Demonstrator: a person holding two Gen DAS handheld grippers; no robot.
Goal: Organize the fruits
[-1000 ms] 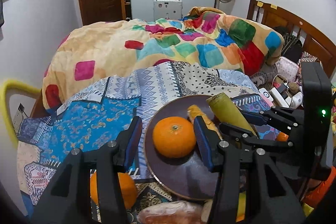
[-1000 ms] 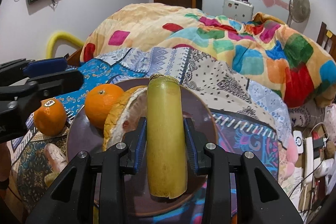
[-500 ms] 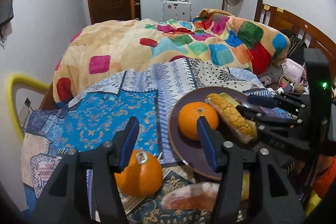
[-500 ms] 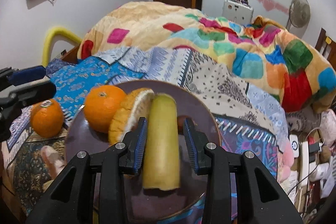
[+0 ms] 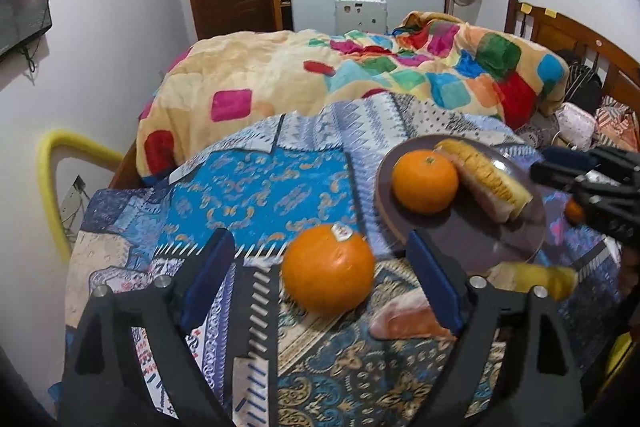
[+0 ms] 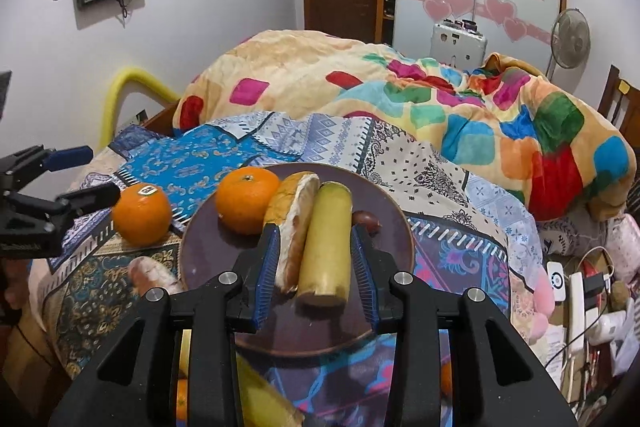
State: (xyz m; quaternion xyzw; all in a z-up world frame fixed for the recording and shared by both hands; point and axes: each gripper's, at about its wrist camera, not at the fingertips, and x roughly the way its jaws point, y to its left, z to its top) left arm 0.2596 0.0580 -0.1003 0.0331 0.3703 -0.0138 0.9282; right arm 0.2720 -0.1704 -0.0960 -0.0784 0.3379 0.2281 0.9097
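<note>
A bed (image 6: 400, 99) piled with a patchwork quilt is filling this bedroom, and a patterned cloth (image 5: 256, 195) is lying spread over its near end, serving as the work surface. On the cloth a dark round plate (image 6: 396, 223) is sitting toward the right side, apparently acting as the collecting spot for the fruit. An orange (image 6: 246, 199) is already resting at the plate's far left, a pale-rinded fruit wedge (image 6: 292, 223) is leaning against it, and a yellow-green stalk piece (image 6: 326, 243) is lying alongside the wedge, pointing across the plate.

The right gripper (image 6: 316, 275) is hovering over the plate with its fingers easing apart; the stalk piece and the wedge's near end are sitting between them, with a visible gap on both sides, so it looks like a release rather than a hold.

Just off the plate's left edge, a second orange (image 5: 328, 269) with a sticker on top is sitting on the cloth. The left gripper (image 5: 316, 275) is reaching toward it, fingers spreading wide with the orange between them and not touching, probably to clear its width before a grasp. My guess is that this orange is going onto the plate next. A pinkish wedge (image 5: 404, 319) and a yellow piece (image 5: 540, 279) are lying near the plate's front edge, still off it.
</note>
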